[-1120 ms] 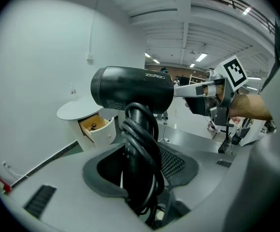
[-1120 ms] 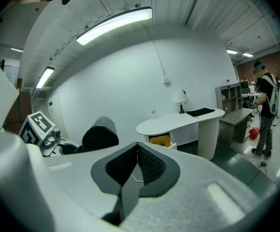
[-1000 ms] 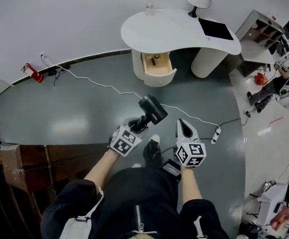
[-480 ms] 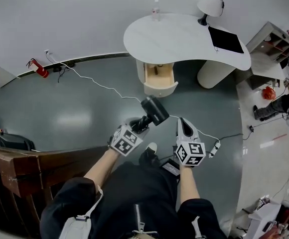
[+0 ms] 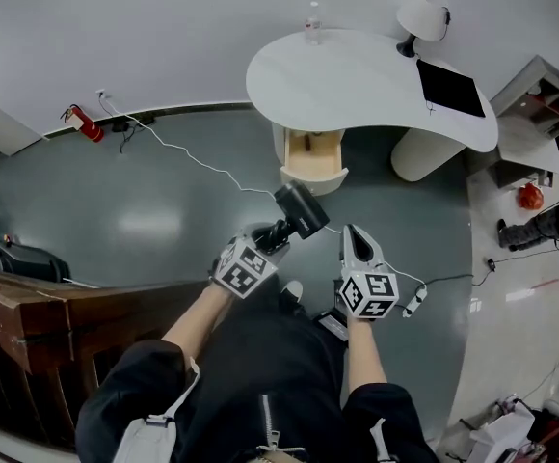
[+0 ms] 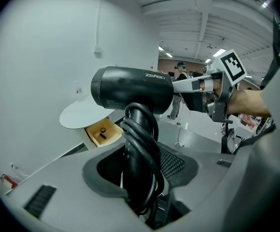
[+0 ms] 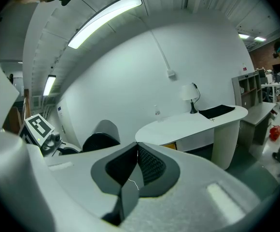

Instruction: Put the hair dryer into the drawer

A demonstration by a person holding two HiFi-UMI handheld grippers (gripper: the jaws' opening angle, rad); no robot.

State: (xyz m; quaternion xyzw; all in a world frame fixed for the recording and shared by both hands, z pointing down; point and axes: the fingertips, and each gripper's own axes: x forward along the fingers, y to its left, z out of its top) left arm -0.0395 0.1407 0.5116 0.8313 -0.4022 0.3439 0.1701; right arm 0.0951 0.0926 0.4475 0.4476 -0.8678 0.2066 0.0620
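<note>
A black hair dryer (image 5: pixel 299 210) is held upright in my left gripper (image 5: pixel 265 240), whose jaws are shut on its handle with the black cord wound round it (image 6: pixel 140 153). Its barrel (image 6: pixel 133 87) lies crosswise above the jaws. My right gripper (image 5: pixel 355 249) is beside it on the right, shut with nothing between its fingers (image 7: pixel 136 170). Ahead stands a white curved desk (image 5: pixel 357 75) with an open wooden drawer (image 5: pixel 314 157) under its left part; small dark items lie inside the drawer (image 6: pixel 101 132).
A white cable (image 5: pixel 193 157) runs across the grey floor from a wall socket to a power strip (image 5: pixel 414 299). A lamp (image 5: pixel 422 15), a dark pad (image 5: pixel 450 87) and a bottle (image 5: pixel 313 19) rest on the desk. A wooden railing (image 5: pixel 29 307) stands at left.
I have walked closer to the desk; it and the open drawer sit lower and nearer in the head view. Both grippers keep their pose, the dryer still held.
</note>
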